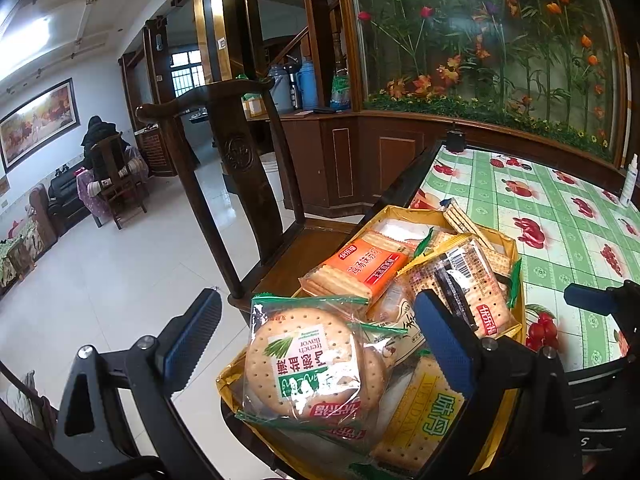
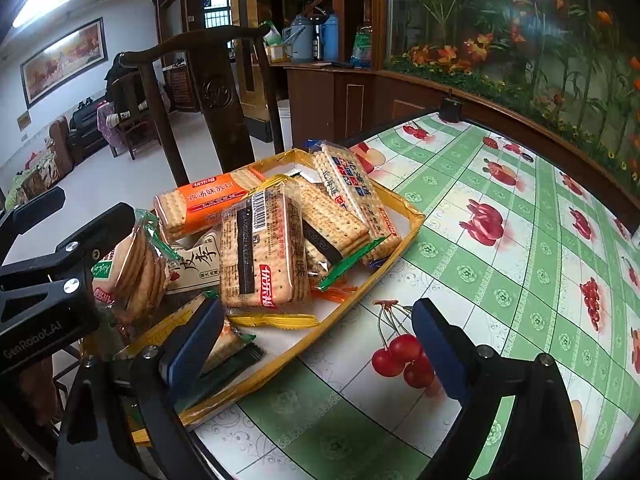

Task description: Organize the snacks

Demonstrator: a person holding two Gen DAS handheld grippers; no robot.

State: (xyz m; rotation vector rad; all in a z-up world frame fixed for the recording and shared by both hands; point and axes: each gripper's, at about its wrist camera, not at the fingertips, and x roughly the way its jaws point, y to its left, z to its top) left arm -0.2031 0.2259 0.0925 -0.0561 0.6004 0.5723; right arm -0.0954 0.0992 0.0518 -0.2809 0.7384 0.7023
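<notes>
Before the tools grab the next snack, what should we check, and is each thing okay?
1. Left tool open: ok, fingers wide apart.
2. Left tool lined up with a snack: ok, the round biscuit pack sits between its fingers.
3. Right tool open and empty: ok.
4. Yellow tray fully on the table: cannot tell, its near corner is by the edge.
5. Pile steady: not ok, the barcode cracker pack leans on others.
</notes>
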